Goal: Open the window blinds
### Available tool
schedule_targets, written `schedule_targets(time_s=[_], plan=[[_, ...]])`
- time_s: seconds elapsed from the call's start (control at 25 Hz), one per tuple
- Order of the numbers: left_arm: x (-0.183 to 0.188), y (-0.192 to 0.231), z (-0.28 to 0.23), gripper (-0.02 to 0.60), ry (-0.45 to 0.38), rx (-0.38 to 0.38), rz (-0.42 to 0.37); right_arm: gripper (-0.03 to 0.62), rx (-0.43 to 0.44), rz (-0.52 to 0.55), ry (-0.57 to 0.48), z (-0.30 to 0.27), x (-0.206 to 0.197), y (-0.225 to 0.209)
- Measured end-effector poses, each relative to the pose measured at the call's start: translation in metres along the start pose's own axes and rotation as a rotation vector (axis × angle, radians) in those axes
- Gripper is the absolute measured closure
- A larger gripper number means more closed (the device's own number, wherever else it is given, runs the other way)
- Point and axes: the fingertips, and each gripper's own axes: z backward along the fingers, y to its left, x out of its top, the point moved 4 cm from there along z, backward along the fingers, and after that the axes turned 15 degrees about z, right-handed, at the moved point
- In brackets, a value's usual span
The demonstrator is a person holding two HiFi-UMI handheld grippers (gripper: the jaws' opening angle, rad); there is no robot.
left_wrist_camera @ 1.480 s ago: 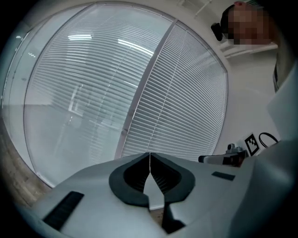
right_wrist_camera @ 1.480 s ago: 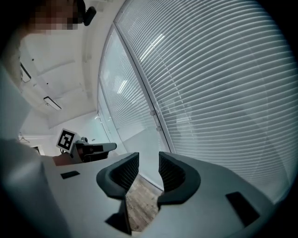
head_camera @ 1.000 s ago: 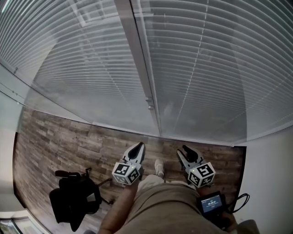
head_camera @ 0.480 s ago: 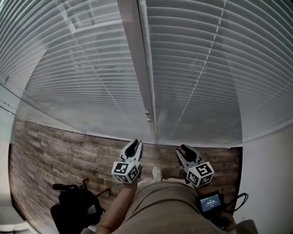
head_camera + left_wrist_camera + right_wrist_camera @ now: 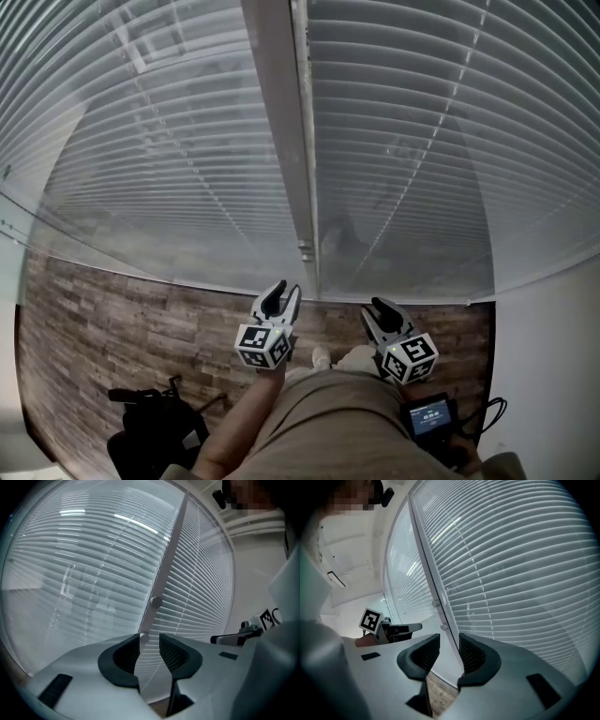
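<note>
Ahead, the lowered blinds (image 5: 412,141) flank the window post (image 5: 277,141); the tilt wand (image 5: 304,216) hangs upright along the post, just above the nearer left gripper (image 5: 286,292), whose empty jaws have just been opening. The right gripper (image 5: 381,306), right of the post, gapes empty. Both now sit closer to the post than a second ago

A brown wood-plank floor (image 5: 122,300) is bearing a black fabric bag (image 5: 155,445) lying at its left, and a pale shoe (image 5: 322,357) is standing nearby.

Khaki clothing (image 5: 323,427); left gripper (image 5: 284,293), right gripper (image 5: 379,305) pale grey, black jaws
</note>
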Motion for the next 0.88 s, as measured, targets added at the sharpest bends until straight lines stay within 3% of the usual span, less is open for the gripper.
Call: schedule_targets(time_s=[0.24, 0.48, 0.88], plan=[[0.009, -0.016, -0.027, 0.442, 0.033, 0.013, -0.024, 0.473, 0.027, 0.008, 0.0, 0.001, 0.018, -0.011], [0.024, -0.031, -0.059, 0.425, 0.041, 0.08, -0.013, 0.473, 0.058, 0.017, 0.009, 0.002, 0.045, -0.05], [-0.007, -0.01, -0.083, 0.402, 0.054, 0.207, 0.02, 0.473, 0.111, 0.036, -0.004, -0.001, 0.047, -0.086]])
